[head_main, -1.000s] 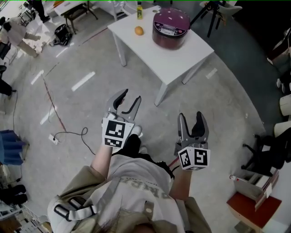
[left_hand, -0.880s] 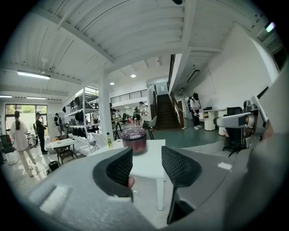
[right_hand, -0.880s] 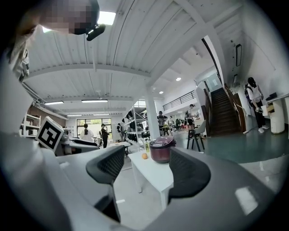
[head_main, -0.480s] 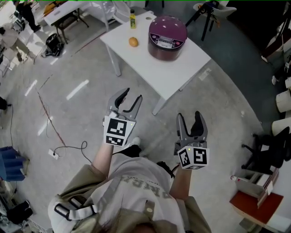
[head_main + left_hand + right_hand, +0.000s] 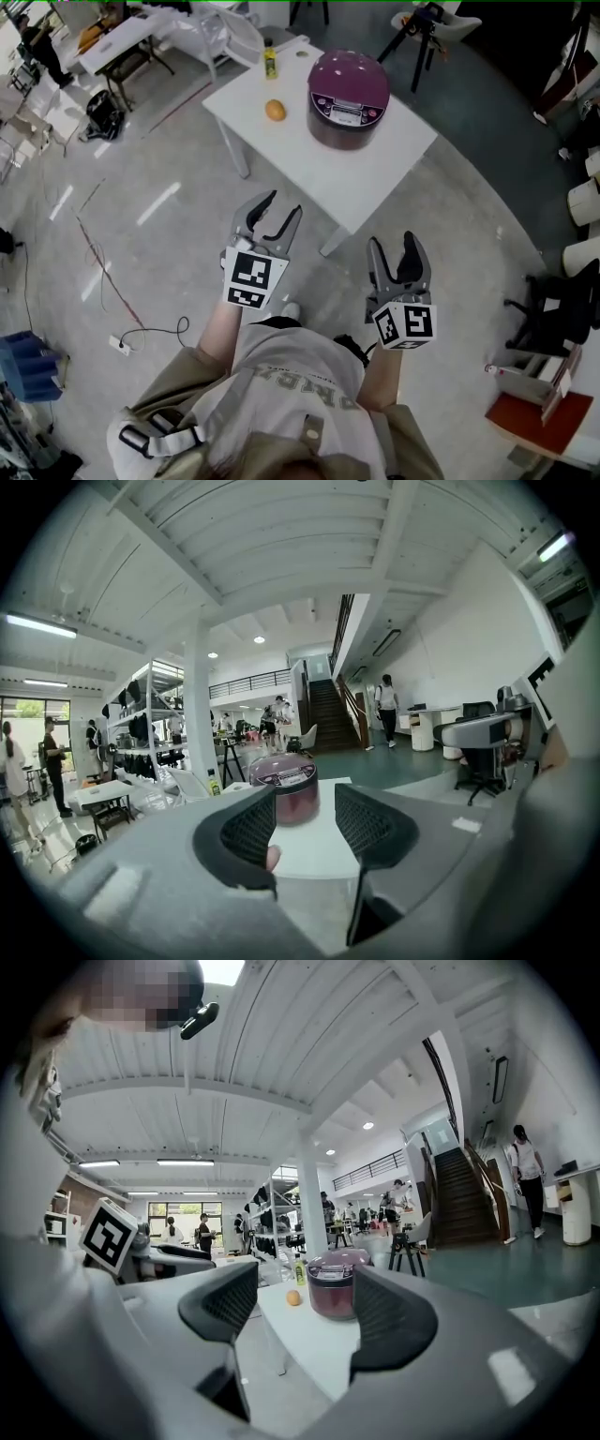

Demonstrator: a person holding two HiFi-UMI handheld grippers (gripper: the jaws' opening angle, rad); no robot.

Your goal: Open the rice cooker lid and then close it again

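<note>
Maroon and round, the rice cooker stands with its lid down toward the far side of a white bench. To its left on the same bench lies a small orange fruit, and further back, near the corner, stands a yellowish bottle. Well short of the bench, over the grey floor, the person holds both tools pointed toward the cooker. Here the left tool is released, its jaws apart with nothing between them. Beside it the right tool is also released, its jaws standing wider and empty.
</note>
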